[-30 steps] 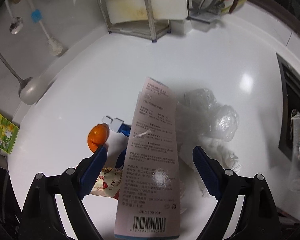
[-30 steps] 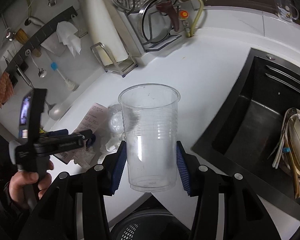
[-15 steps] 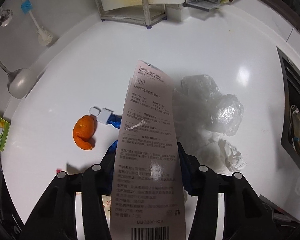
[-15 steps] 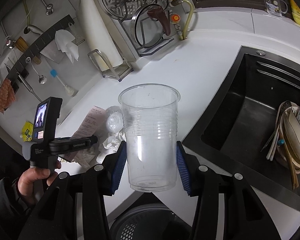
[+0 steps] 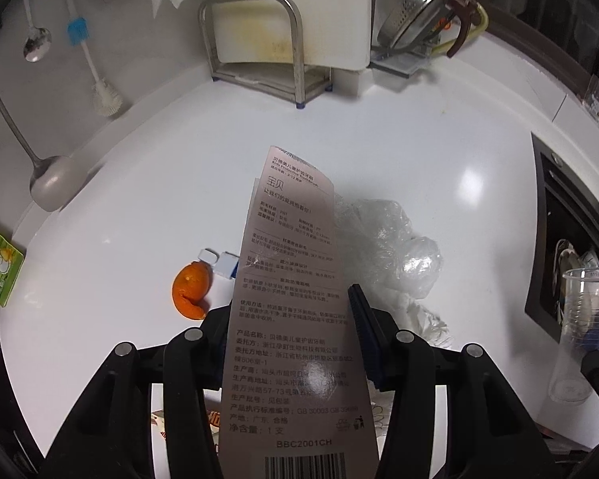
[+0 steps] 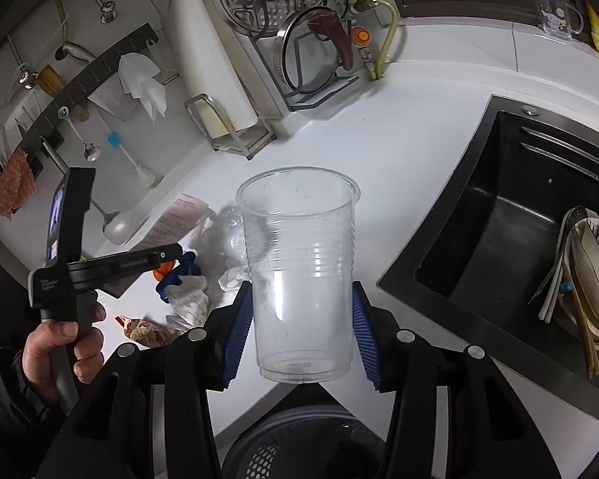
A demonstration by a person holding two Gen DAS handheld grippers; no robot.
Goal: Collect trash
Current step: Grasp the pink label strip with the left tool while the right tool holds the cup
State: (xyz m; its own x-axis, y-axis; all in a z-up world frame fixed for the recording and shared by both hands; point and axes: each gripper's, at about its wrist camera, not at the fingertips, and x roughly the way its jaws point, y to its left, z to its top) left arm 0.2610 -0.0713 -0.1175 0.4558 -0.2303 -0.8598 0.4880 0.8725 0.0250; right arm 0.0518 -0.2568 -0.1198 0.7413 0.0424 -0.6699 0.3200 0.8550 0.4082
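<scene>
the left gripper (image 5: 295,343) has its fingers (image 5: 365,335) clamped on a long pinkish printed card (image 5: 291,303), a piece of packaging with a barcode at its near end; the card stands up between the blue pads and leans away over the white surface (image 5: 419,151); in the right wrist view the same gripper (image 6: 179,257) is seen from the side, gripped by a person's hand (image 6: 66,345) in a dark sleeve, with the card (image 6: 171,219) poking out beyond it; below the card on the surface lie an orange peel (image 5: 190,289), a small white and blue item (image 5: 219,260) just beside the peel, a crumpled clear plastic wrap (image 5: 395,255) and a wad of white tissue (image 5: 423,321) touching the wrap; a red and white printed wrapper (image 5: 179,425) shows under the gripper's near side; the right gripper (image 6: 299,339) has its fingers (image 6: 363,335) clamped on the lower half of a clear plastic cup (image 6: 299,271), held upright with its mouth open; the cup hangs over the edge of the surface, above a grey perforated bin (image 6: 295,447); to the right is a black sink (image 6: 519,247) with dishes stacked at its far side.
</scene>
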